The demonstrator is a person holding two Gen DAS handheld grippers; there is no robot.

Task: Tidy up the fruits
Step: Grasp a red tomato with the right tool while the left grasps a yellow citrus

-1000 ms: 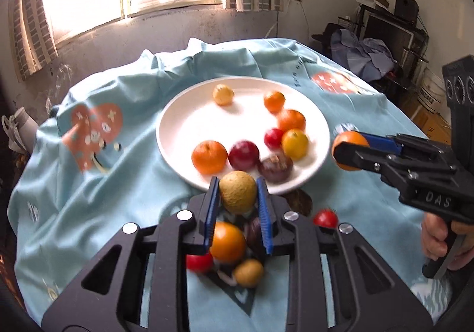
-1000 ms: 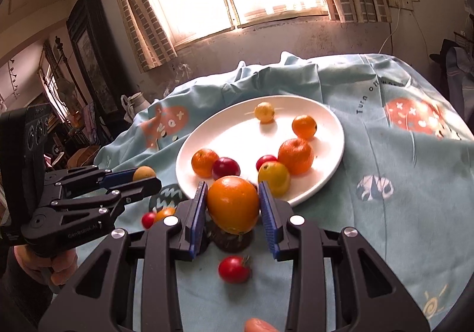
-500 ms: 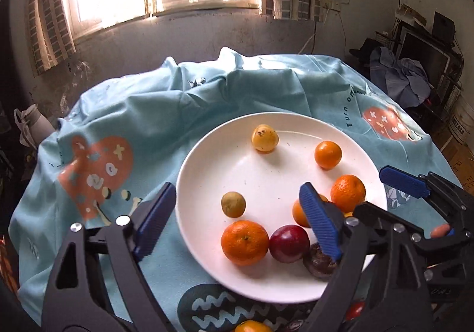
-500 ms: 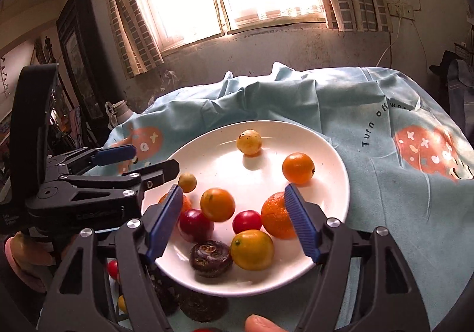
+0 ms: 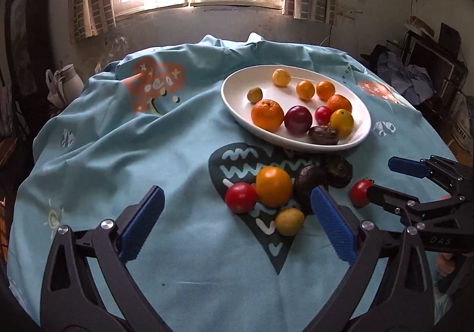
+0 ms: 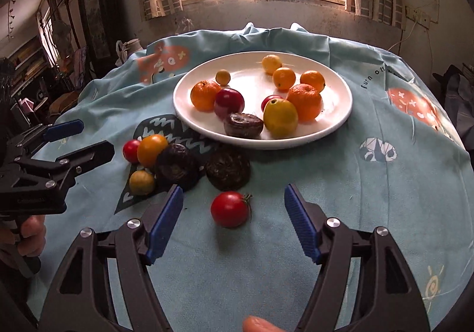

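The white plate (image 6: 340, 124) sits past the middle of the table, its near rim just beside the loose fruit on the blue tablecloth (image 5: 177, 139). To the plate's right you have bare cloth out to the table edge; to its left the cloth runs open as well. On the plate lie tangerines, small oranges, a yellow lemon (image 6: 280, 118), a dark red plum (image 6: 228, 103) and a brown wrinkled fruit (image 6: 243, 124). Off the plate, a cluster huddles on the dark heart print: an orange fruit (image 5: 273, 186) touching a red tomato (image 5: 240, 197), two dark wrinkled fruits, and a small yellow-brown one. A second red tomato (image 6: 230, 208) lies apart, nearer you.

Your right gripper (image 6: 234, 224) hovers over that lone tomato, fingers spread wide and grasping nothing. Your left gripper (image 5: 237, 225) hangs low before the cluster, likewise released, its fingers far apart.
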